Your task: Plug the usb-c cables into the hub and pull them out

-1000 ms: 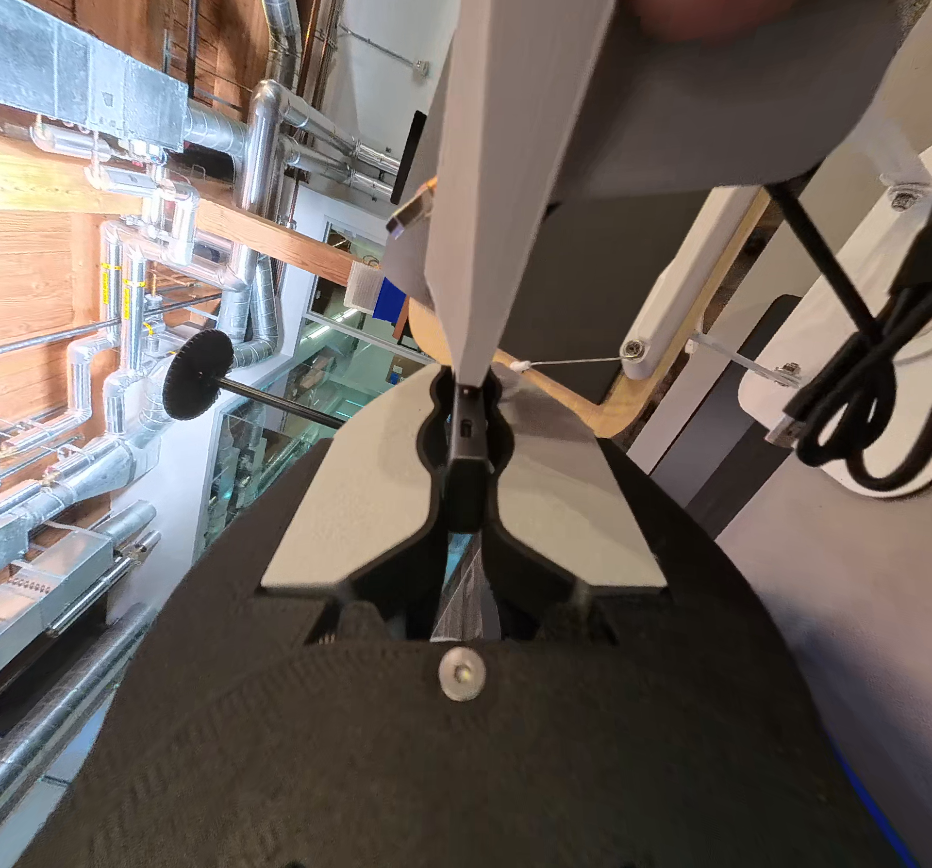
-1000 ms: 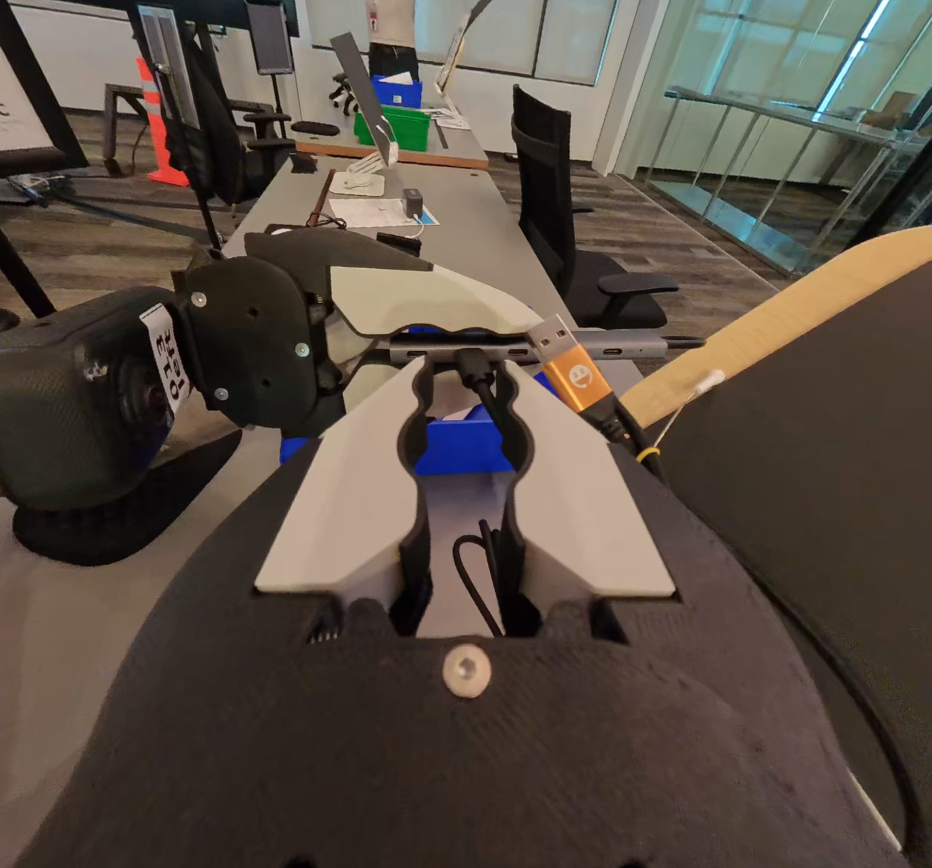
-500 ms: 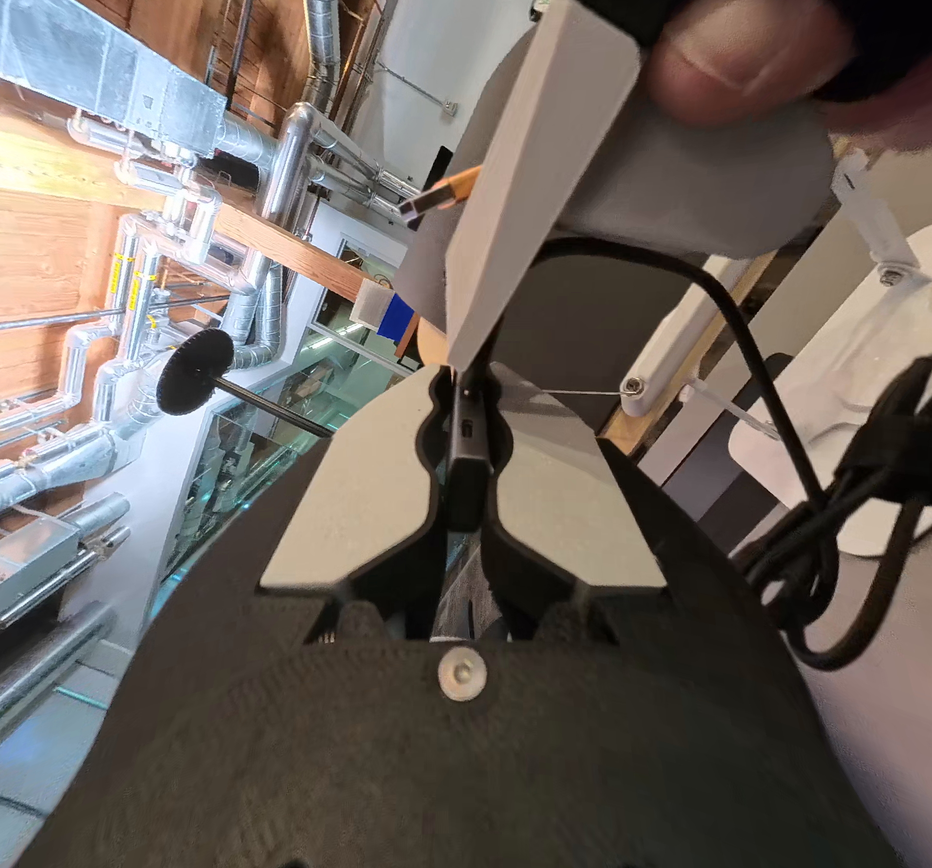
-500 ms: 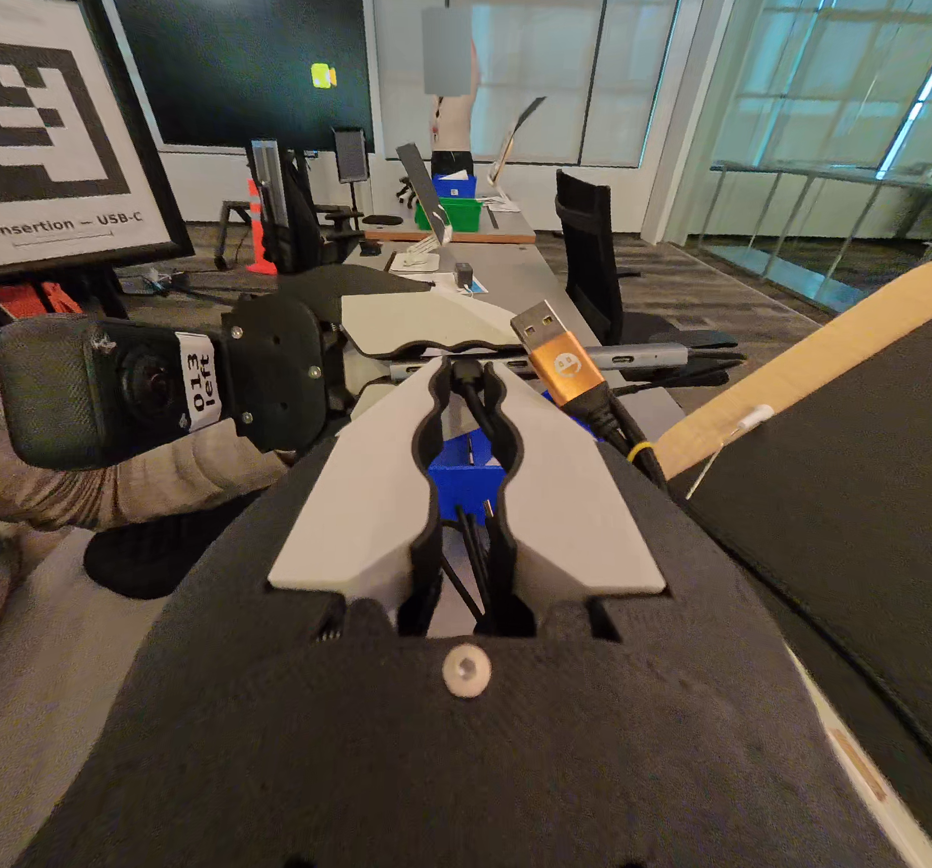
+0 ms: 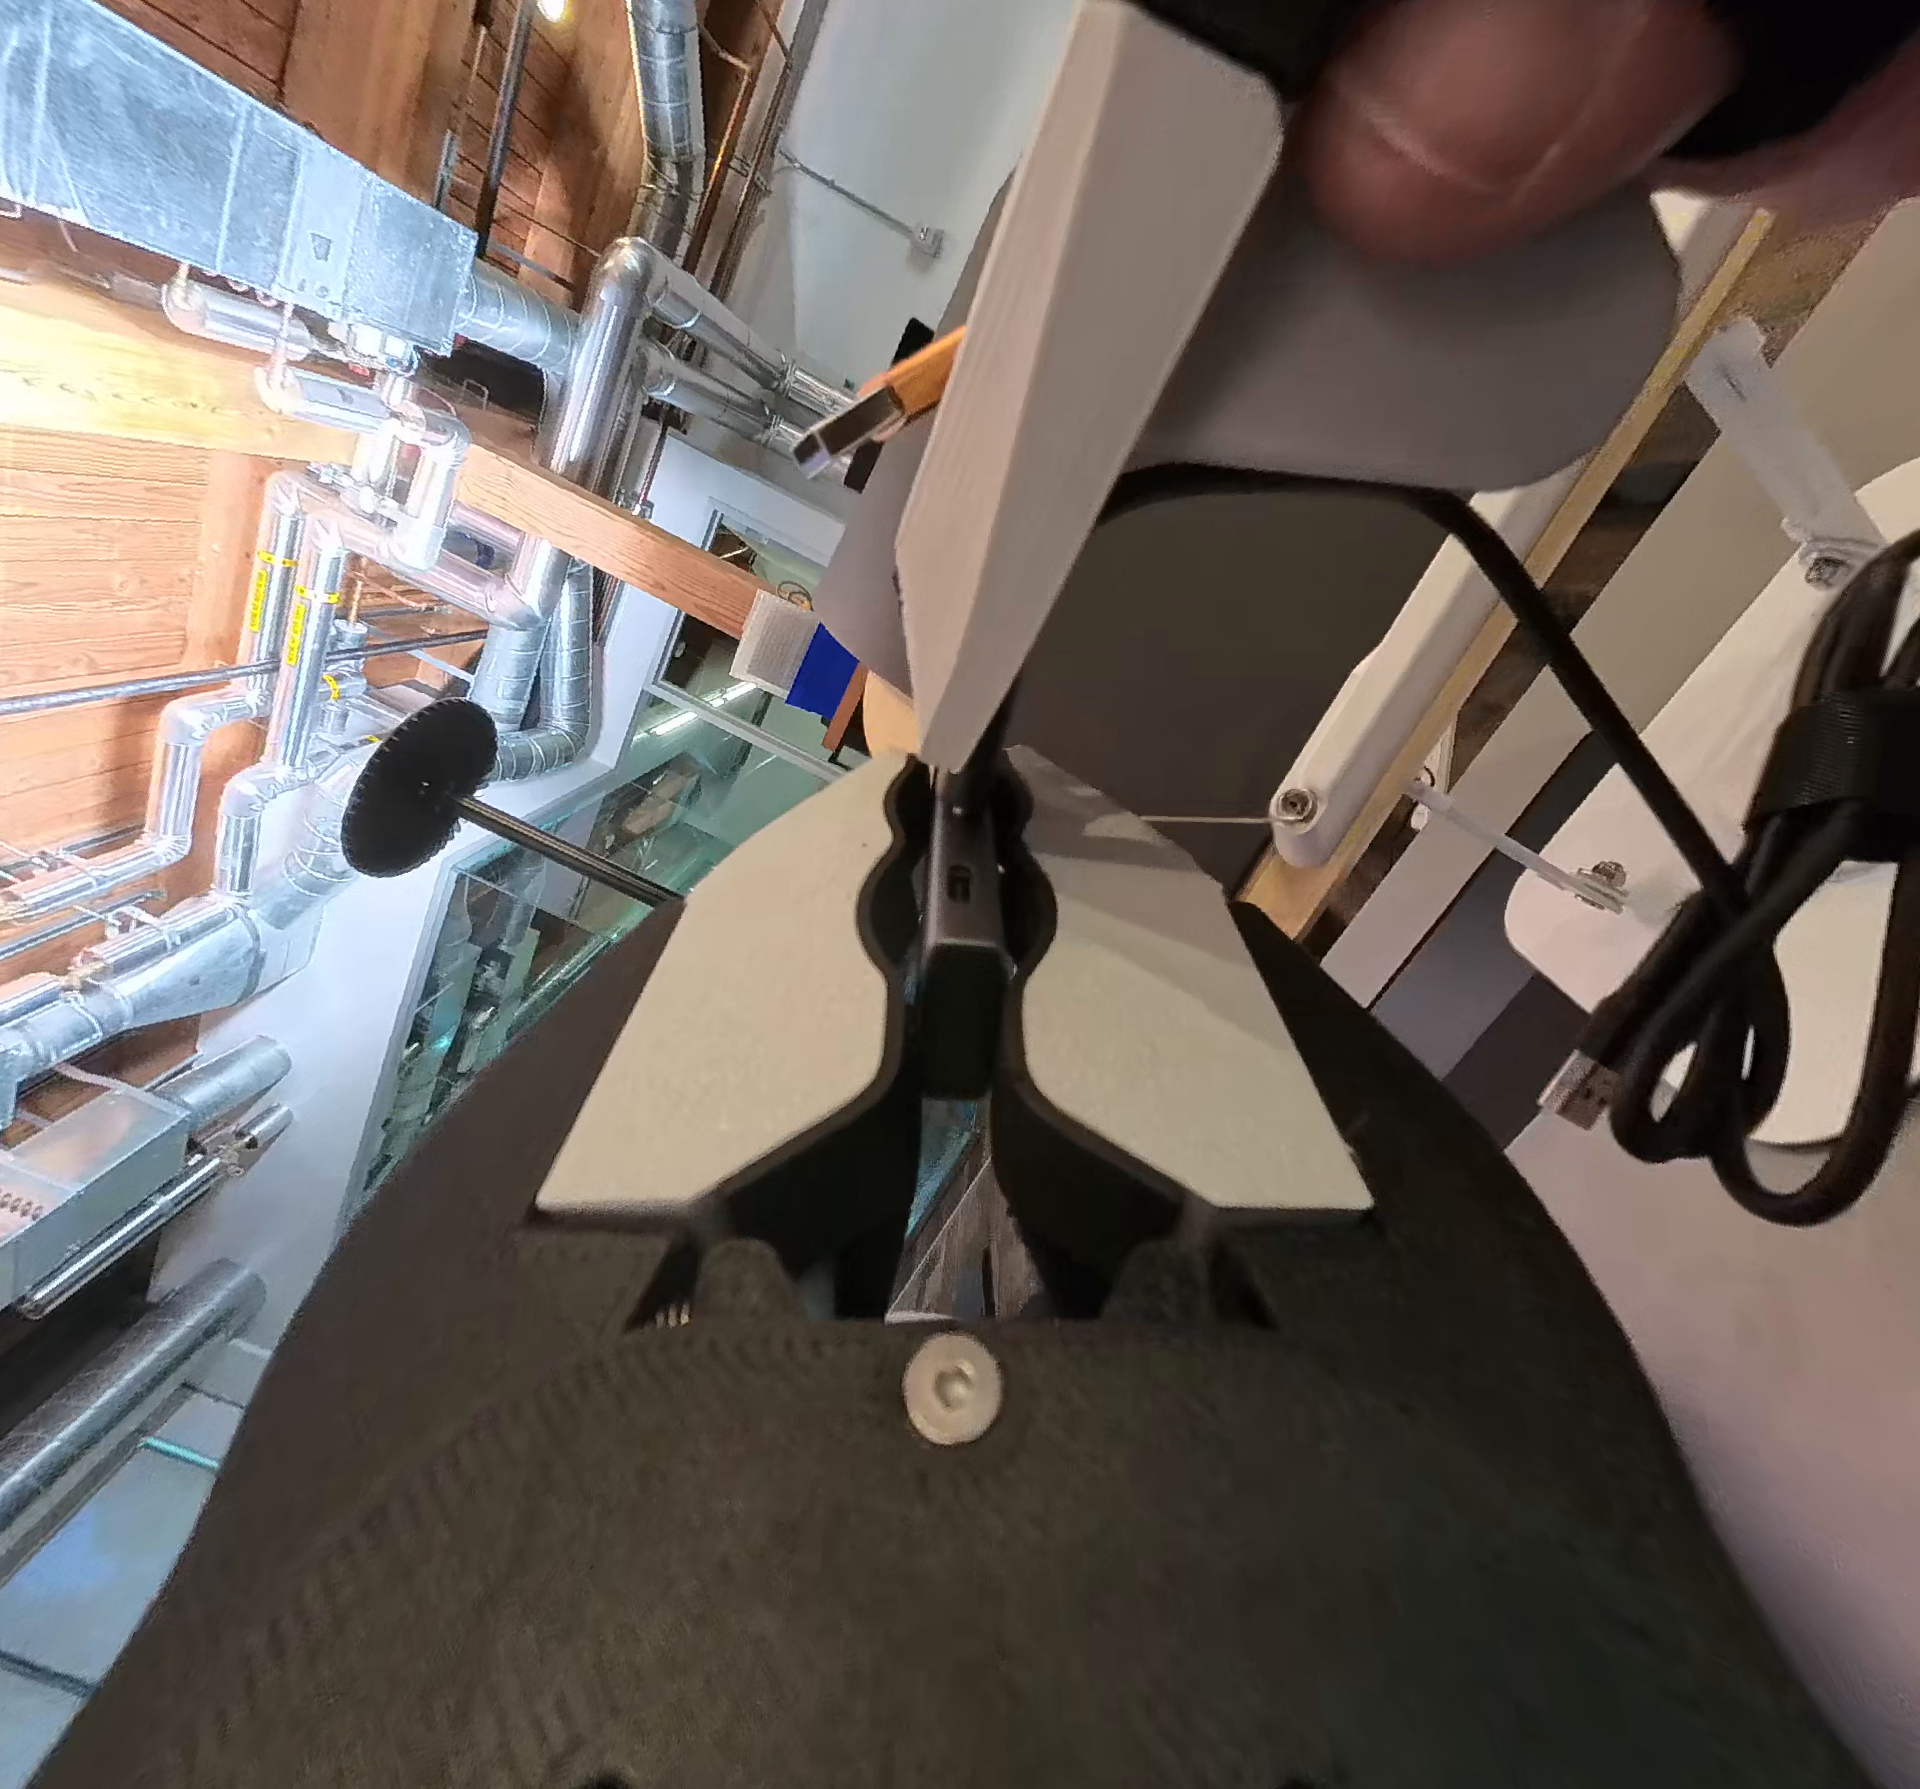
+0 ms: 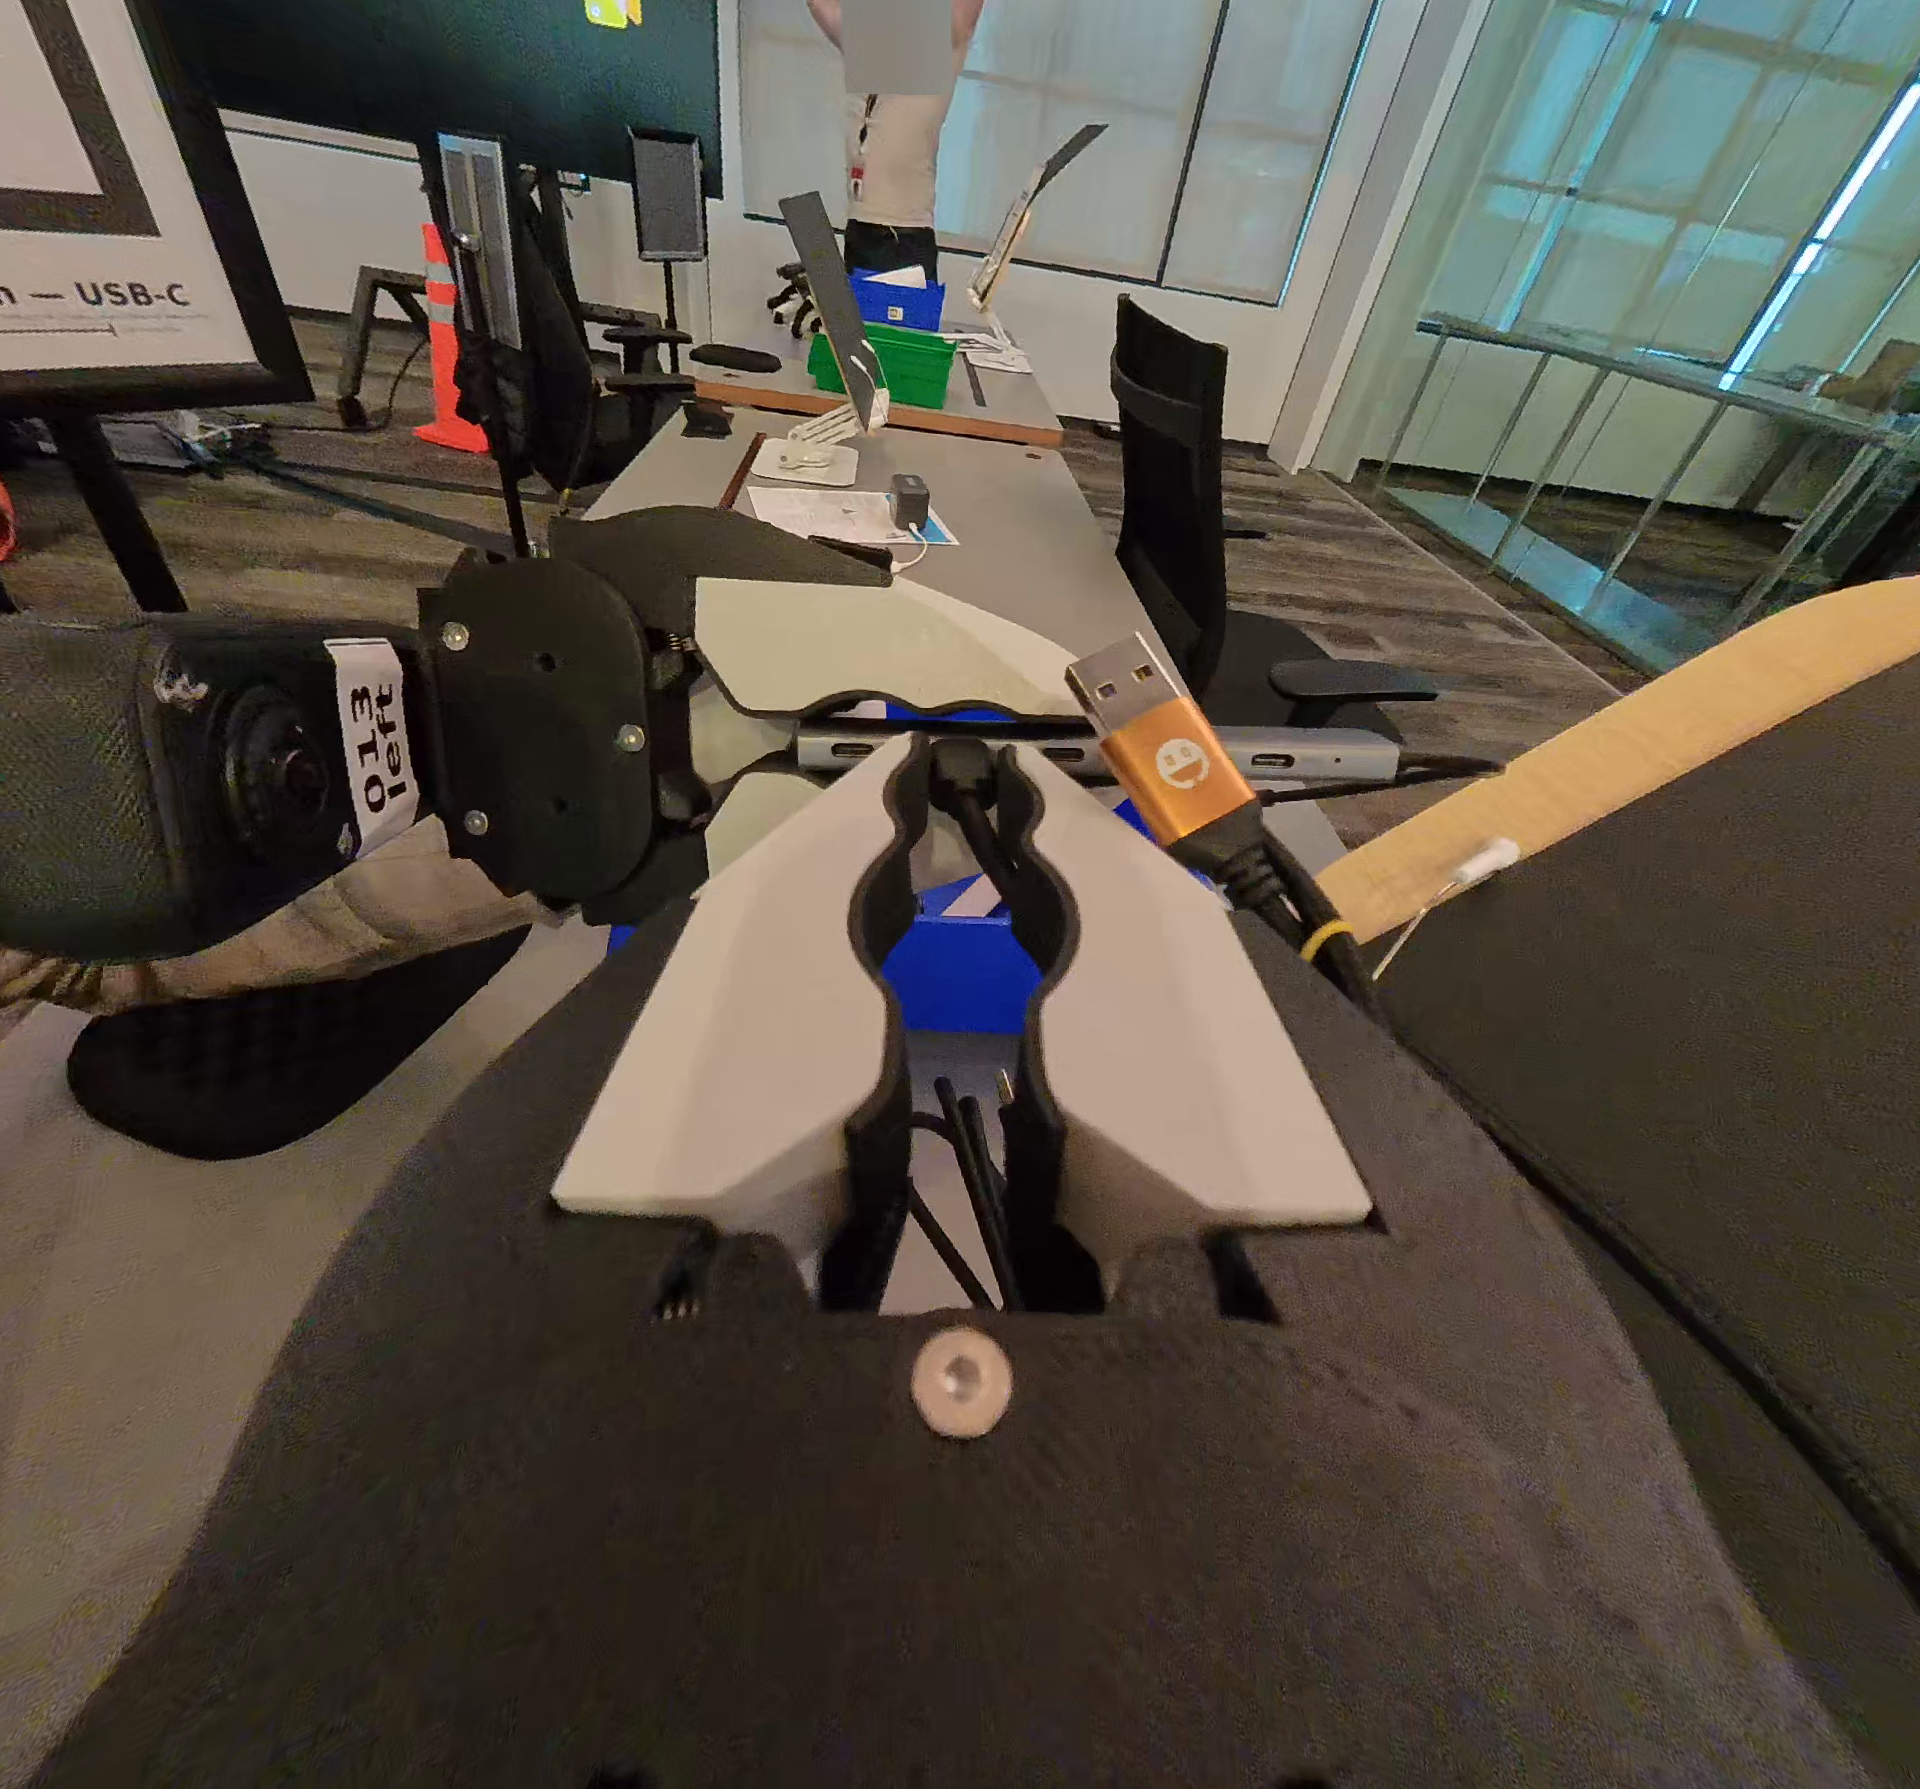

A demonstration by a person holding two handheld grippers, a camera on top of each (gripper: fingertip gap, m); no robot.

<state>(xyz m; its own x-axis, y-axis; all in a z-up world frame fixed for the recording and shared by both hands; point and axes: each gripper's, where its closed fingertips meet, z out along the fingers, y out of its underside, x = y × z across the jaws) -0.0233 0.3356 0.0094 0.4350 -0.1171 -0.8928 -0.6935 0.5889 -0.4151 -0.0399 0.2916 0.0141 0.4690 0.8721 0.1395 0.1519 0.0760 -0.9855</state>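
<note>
In the right wrist view my right gripper (image 6: pixel 961 752) is shut on the black usb-c cable (image 6: pixel 982 835), just behind its plug. The plug tip sits at a port on the side of the slim grey hub (image 6: pixel 1309 752); I cannot tell how deep it is. My left gripper (image 6: pixel 790 690) comes in from the left, shut on the hub. In the left wrist view the left gripper (image 5: pixel 961 804) clamps the hub (image 5: pixel 961 950) end-on. The right gripper's white finger (image 5: pixel 1039 451) comes down onto it. An orange USB-A plug (image 6: pixel 1158 752) sticks up beside the right gripper.
Both grippers are held above a grey table (image 6: pixel 156 1324) with a blue box (image 6: pixel 956 960) under them. A black panel with a tan edge (image 6: pixel 1662 1012) stands close on the right. A bundled black cable (image 5: pixel 1714 1064) hangs near a white stand (image 5: pixel 1382 721). A person stands far behind. Spacing between my two grippers at the tips: around 4 cm.
Both grippers have lifted and tilted together, still holding the hub and cable. The black cable now loops out to the right in the left wrist view. The bundled cable has shifted.
</note>
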